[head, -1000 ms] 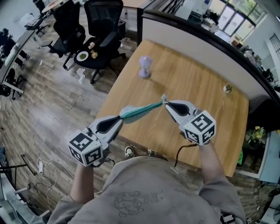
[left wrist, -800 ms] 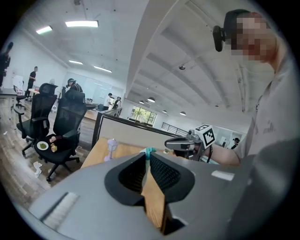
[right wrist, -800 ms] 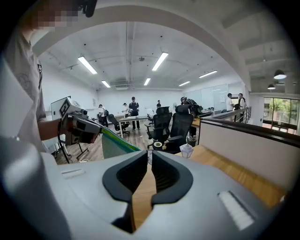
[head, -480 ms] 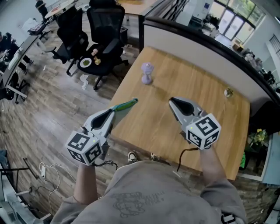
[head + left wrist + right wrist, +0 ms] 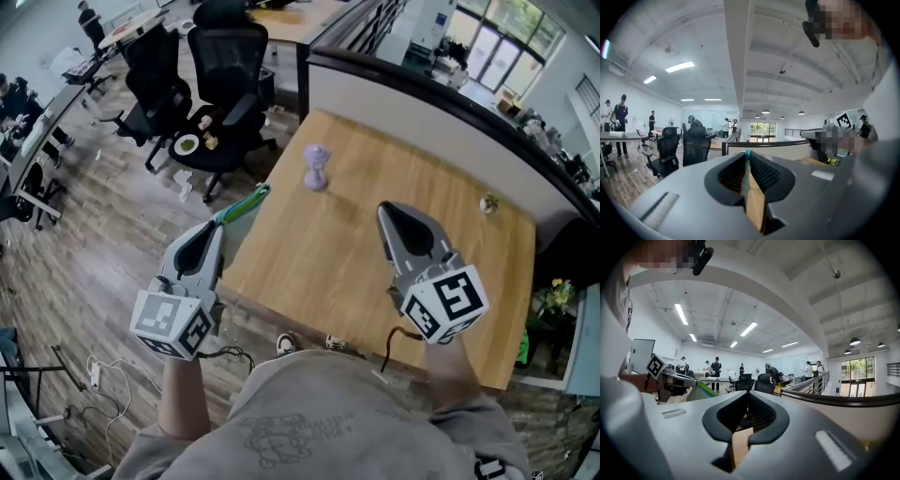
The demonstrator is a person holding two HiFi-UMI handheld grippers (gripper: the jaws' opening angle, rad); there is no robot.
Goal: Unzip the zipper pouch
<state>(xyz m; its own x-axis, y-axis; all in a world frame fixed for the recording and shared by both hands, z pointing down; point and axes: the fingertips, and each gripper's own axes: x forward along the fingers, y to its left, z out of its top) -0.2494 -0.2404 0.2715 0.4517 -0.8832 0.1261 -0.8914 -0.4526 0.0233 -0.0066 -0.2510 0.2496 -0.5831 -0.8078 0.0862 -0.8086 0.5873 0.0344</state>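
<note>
The left gripper is clamping one end of the green zipper pouch, holding it in the air beside the wooden table's left edge. The right gripper is hovering above the table, jaws together and empty.

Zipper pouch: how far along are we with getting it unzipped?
Done: unclear; no view shows whether the teal pouch is open. In hand: the left gripper is shut on the pouch, holding it up off the table. The right gripper is shut, empty and clear of the pouch. Left: probably confirm the opening, then set it down.
</note>
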